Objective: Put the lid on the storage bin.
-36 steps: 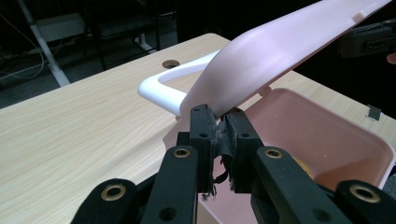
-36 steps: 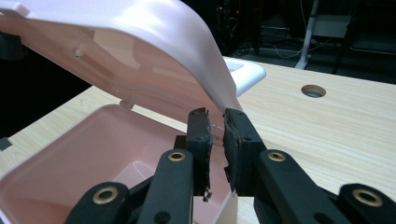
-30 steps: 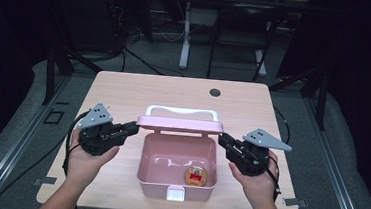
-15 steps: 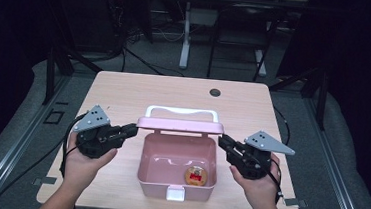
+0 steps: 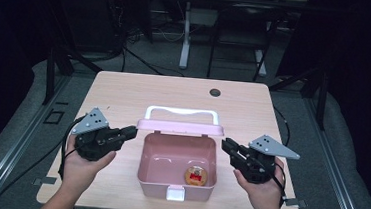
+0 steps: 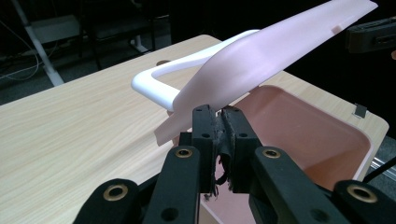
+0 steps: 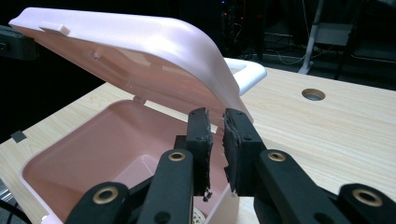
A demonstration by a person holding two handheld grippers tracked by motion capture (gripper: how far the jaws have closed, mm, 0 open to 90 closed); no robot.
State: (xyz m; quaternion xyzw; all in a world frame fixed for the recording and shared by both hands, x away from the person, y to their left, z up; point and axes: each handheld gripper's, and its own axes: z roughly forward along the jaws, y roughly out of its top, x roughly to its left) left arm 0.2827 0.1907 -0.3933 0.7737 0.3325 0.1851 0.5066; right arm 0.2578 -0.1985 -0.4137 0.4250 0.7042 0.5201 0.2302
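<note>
Our left gripper (image 5: 130, 131) sits with its jaws closed and empty just left of the pink box (image 5: 177, 166), near the raised lid (image 5: 179, 128). The box stands open at the table's (image 5: 124, 94) near edge, a small round item (image 5: 196, 175) inside. Our right gripper (image 5: 226, 145), jaws nearly together and empty, waits just right of it.
</note>
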